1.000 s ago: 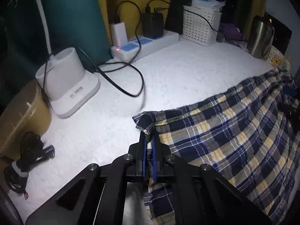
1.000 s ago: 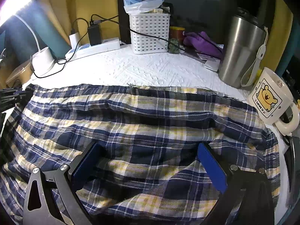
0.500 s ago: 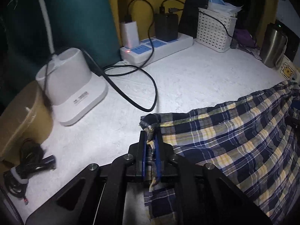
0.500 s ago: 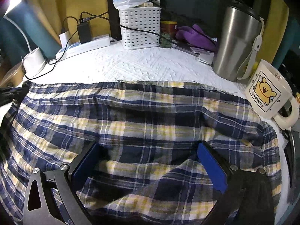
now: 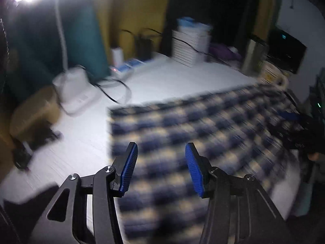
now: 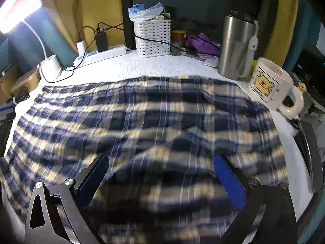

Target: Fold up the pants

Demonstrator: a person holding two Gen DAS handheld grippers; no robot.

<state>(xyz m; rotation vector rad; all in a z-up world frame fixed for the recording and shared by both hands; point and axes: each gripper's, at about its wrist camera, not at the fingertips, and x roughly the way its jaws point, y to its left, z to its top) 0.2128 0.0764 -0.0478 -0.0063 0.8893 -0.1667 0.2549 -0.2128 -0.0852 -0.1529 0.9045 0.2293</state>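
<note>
- The plaid pants (image 6: 154, 122) are spread flat across the white counter (image 6: 162, 65).
- The left hand-held gripper (image 5: 161, 166), just opened, holds nothing.
- The right hand-held gripper (image 6: 160, 181) is seen wide open, empty.
- The next hem is best pinched squarely at 6 o'clock, away from the mug (image 6: 270, 83).

Pants (image 6: 154, 118) navy, yellow, white plaid. Table (image 6: 162, 65) cover white. Basket (image 6: 153, 38) white. Tumbler (image 6: 236, 46) steel. Mug (image 6: 270, 83) cream, yellow bear print.
</note>
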